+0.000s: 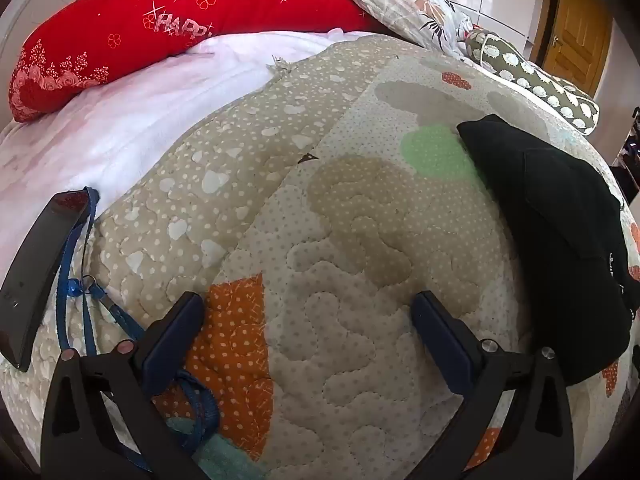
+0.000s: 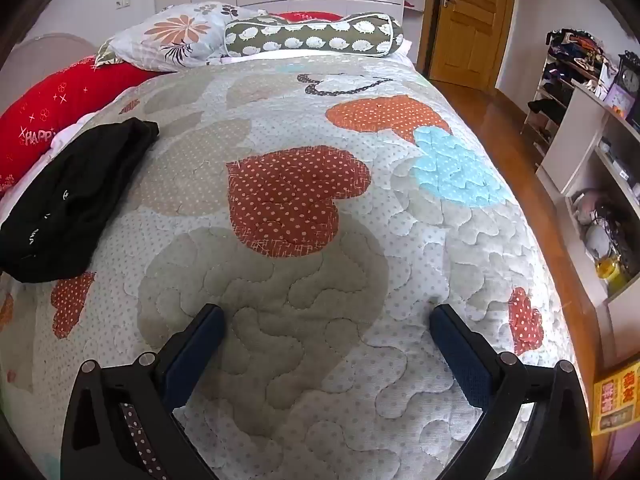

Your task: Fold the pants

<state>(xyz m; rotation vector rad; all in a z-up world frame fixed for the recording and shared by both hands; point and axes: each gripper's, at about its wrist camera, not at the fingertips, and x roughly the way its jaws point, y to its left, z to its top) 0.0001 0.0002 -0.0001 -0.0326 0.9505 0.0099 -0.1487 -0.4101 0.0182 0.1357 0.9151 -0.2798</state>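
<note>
The black pants point(image 1: 556, 232) lie folded in a compact bundle on the quilted bedspread point(image 1: 360, 240), at the right of the left wrist view. They also show at the left of the right wrist view point(image 2: 68, 200). My left gripper point(image 1: 308, 308) is open and empty over the quilt, left of the pants and apart from them. My right gripper point(image 2: 326, 320) is open and empty over the quilt point(image 2: 320, 280), right of the pants and apart from them.
A black phone point(image 1: 36, 280) and a blue lanyard point(image 1: 76, 280) lie on the bed's left side. A red pillow point(image 1: 160, 28), a floral pillow point(image 2: 176, 36) and a hedgehog-print bolster point(image 2: 316, 34) lie at the head. Shelves point(image 2: 600, 184) and a wooden door point(image 2: 472, 16) stand to the right.
</note>
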